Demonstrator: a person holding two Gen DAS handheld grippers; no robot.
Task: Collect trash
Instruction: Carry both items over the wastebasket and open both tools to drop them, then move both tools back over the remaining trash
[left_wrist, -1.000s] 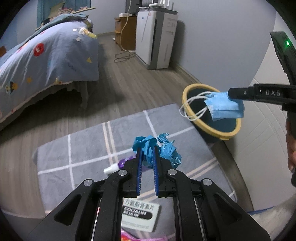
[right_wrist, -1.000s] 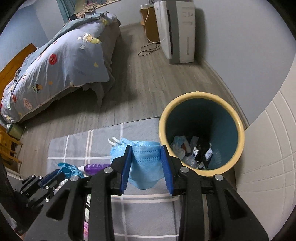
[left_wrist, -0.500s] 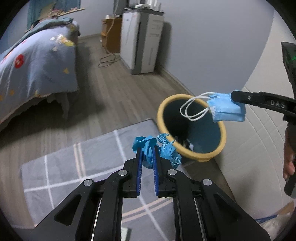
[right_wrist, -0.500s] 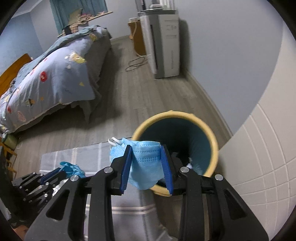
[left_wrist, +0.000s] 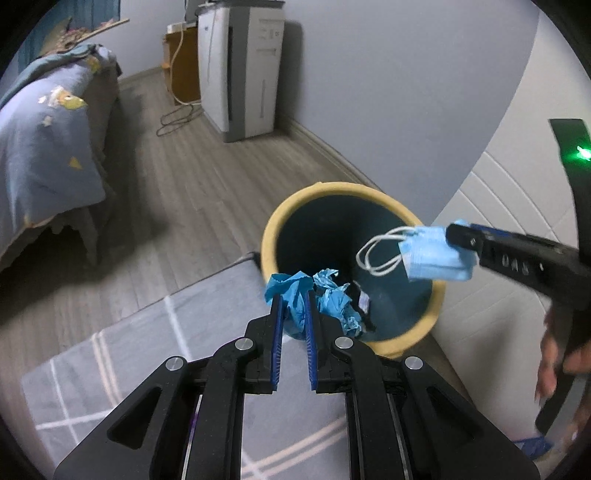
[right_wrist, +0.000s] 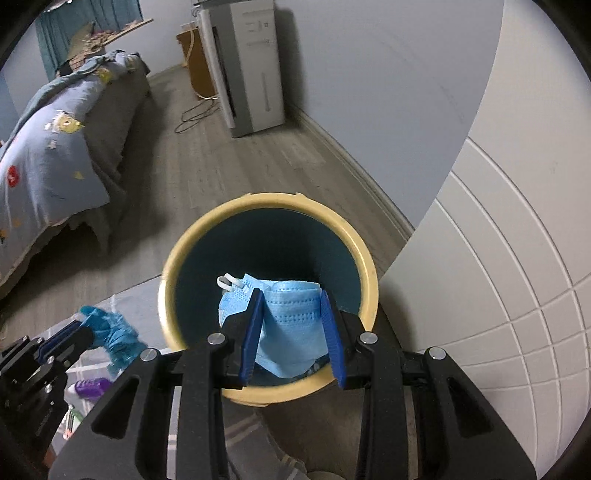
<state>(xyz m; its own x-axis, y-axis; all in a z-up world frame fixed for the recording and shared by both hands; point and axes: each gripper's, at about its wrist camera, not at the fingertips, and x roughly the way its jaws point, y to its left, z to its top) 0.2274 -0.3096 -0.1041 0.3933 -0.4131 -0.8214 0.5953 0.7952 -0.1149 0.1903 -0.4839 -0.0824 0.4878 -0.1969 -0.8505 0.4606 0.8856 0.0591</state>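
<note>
The face mask (right_wrist: 291, 321) hangs folded between the pads of the right tool (right_wrist: 291, 332), which is closed on it about a third of the way; its ear loops (left_wrist: 380, 251) dangle to the side. From the right wrist view the mask sits directly over the mouth of the bin (right_wrist: 184, 254), inside the yellow rim. Judged from this alignment, opening the jaws should drop it straight in.

The crumpled blue paper (left_wrist: 295, 302) is pinched in the left tool (left_wrist: 293, 314), jaws fully closed on it. The wad lies over the near-left part of the rim (left_wrist: 269, 225), only partly above the opening. The left tool probably needs to travel further toward the bin's centre before release.

The right tool is therefore the better placed of the two for the drop.

The bin stands on the wooden floor (left_wrist: 177, 206) at the corner of a grey checked rug (left_wrist: 110, 350), against a white panelled surface (right_wrist: 498, 277). A purple bottle (right_wrist: 92, 387) remains on the rug. A bed (left_wrist: 40, 147) stands well apart.
</note>
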